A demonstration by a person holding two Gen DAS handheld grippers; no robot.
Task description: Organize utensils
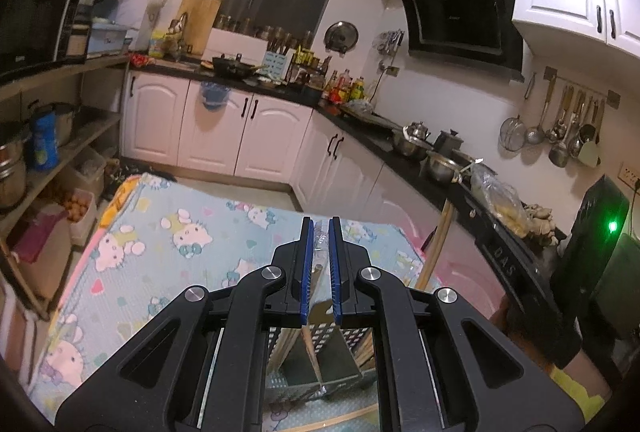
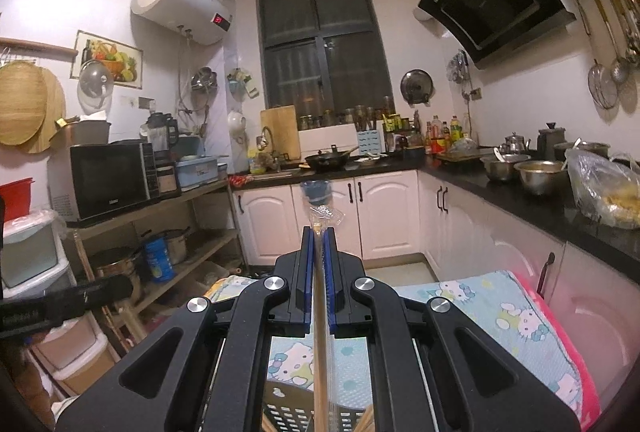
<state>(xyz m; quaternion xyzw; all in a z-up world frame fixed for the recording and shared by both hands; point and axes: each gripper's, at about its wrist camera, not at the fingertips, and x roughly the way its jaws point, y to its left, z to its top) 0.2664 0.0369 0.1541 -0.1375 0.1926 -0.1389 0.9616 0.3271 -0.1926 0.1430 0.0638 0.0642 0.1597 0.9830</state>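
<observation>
Both pinching: right claw [image 2: 319, 232] grips slim wooden chopsticks [image 2: 319, 372] (clear crinkly wrapper); left claw [image 1: 320, 224] likewise.

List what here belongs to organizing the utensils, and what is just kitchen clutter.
Belongs to the job:
- left gripper, shut on a clear sleeve
- right gripper, shut on wrapped chopsticks
- perforated utensil holder

Just lying about:
- wok
- steel bowls
- microwave
- plastic bag
</observation>
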